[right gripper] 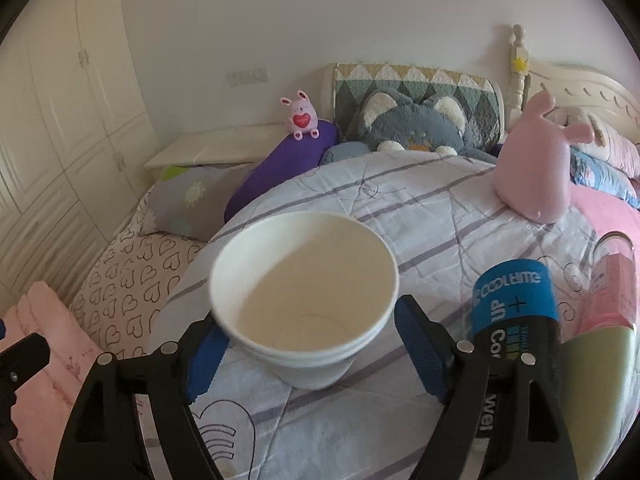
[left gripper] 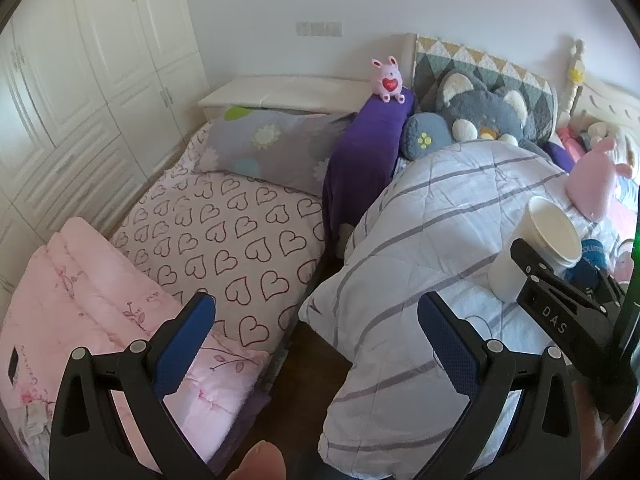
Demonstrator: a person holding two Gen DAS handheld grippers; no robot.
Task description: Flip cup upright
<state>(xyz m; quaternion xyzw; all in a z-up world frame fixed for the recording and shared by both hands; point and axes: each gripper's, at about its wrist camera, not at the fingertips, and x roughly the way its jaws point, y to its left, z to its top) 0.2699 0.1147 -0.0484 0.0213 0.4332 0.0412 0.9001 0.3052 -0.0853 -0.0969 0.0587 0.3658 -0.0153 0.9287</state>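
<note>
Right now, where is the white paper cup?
The white paper cup sits mouth-up on the striped quilt between the right gripper's open fingers, left of the blue-labelled bottle.

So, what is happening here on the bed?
A person works with two handheld grippers. The white paper cup stands mouth up on the striped quilt, between the open fingers of the right gripper, which do not seem to clamp it. The left gripper hangs open over the gap beside the heart-print bedding, holding nothing.

Bottle [right gripper: 514, 312] base behind tongs; cup [right gripper: 306, 300] rim perhaps blurred.
</note>
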